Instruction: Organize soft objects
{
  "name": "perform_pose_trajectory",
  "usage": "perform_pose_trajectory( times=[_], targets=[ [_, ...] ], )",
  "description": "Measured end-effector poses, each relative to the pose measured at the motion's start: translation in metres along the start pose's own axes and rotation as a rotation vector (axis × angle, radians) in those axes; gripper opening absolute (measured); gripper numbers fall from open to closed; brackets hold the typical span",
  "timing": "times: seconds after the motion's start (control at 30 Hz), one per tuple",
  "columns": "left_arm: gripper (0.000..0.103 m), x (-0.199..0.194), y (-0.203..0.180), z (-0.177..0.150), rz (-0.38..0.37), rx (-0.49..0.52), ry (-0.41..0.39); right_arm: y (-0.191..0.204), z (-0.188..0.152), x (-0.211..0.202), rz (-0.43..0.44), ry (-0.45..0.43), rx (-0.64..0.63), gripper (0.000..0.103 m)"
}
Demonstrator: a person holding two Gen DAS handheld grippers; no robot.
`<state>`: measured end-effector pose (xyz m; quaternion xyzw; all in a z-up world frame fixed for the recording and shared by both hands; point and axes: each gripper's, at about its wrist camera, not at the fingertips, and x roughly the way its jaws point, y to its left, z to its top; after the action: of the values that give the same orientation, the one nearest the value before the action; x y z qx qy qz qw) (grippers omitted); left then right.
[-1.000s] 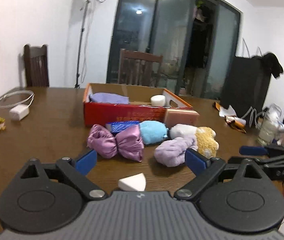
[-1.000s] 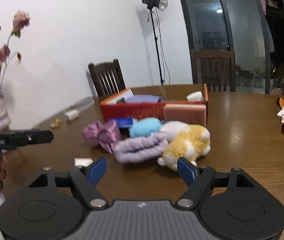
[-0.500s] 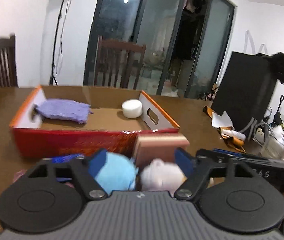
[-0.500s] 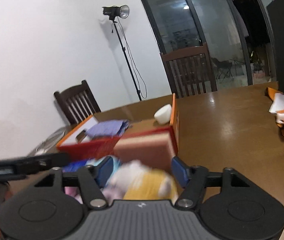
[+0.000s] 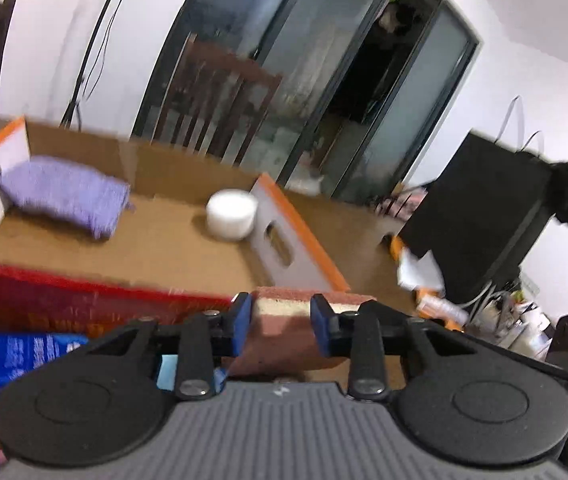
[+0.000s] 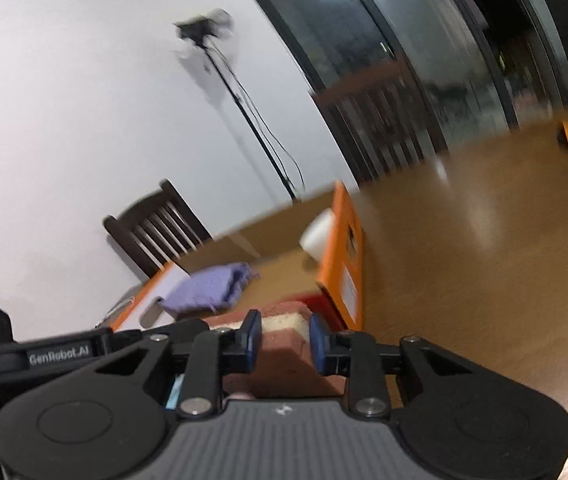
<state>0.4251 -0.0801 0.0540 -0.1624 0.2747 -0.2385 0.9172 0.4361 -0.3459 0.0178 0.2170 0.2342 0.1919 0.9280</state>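
Note:
A pink-brown sponge block (image 5: 284, 308) leans on the red front wall of an open cardboard box (image 5: 304, 224). My left gripper (image 5: 280, 326) is closing on it: the left pad lies at the block's left edge and the right pad on its face. My right gripper (image 6: 284, 338) is closing on the same sponge block (image 6: 284, 324) near its right end. Inside the box (image 6: 344, 240) lie a purple cloth (image 5: 64, 196) and a white round pad (image 5: 231, 214). A blue pack (image 5: 24, 352) sits at the lower left.
The brown table (image 6: 484, 260) stretches to the right of the box. A black bag (image 5: 492, 216) and loose clutter (image 5: 424, 276) are at the far right. Dark wooden chairs (image 6: 156, 232) and a light stand (image 6: 204, 28) stand behind the table.
Both grippers moved forward over the pile of soft toys to the box front. Their jaws narrowed from wide apart to the sponge block, and both views rolled.

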Motion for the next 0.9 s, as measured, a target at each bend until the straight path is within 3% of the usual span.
perform_pose_trajectory(
  times=[0.13, 0.27, 0.43, 0.67, 0.77, 0.83, 0.9],
  targets=[
    [0.033, -0.064, -0.024, 0.003, -0.060, 0.034, -0.093, 0.043, 0.006, -0.051, 0.018, -0.116, -0.126, 0.026],
    [0.034, -0.111, -0.025, -0.021, -0.134, -0.045, -0.044, 0.073, -0.011, -0.105, 0.055, -0.137, -0.192, 0.026],
    [0.034, -0.149, -0.017, -0.082, -0.095, -0.101, -0.005, 0.082, -0.052, -0.131, 0.088, -0.032, -0.137, 0.026],
    [0.035, -0.182, -0.011, -0.138, -0.014, -0.056, -0.006, 0.104, -0.116, -0.141, 0.085, 0.090, -0.195, 0.026],
    [0.050, -0.191, -0.006, -0.162, -0.043, -0.104, 0.055, 0.104, -0.143, -0.156, 0.095, 0.160, -0.197, 0.029],
    [0.053, -0.205, -0.003, -0.173, -0.108, -0.108, 0.078, 0.103, -0.156, -0.171, 0.117, 0.199, -0.182, 0.037],
    [0.055, -0.217, -0.003, -0.176, -0.130, -0.102, 0.064, 0.102, -0.161, -0.185, 0.124, 0.204, -0.160, 0.038]
  ],
)
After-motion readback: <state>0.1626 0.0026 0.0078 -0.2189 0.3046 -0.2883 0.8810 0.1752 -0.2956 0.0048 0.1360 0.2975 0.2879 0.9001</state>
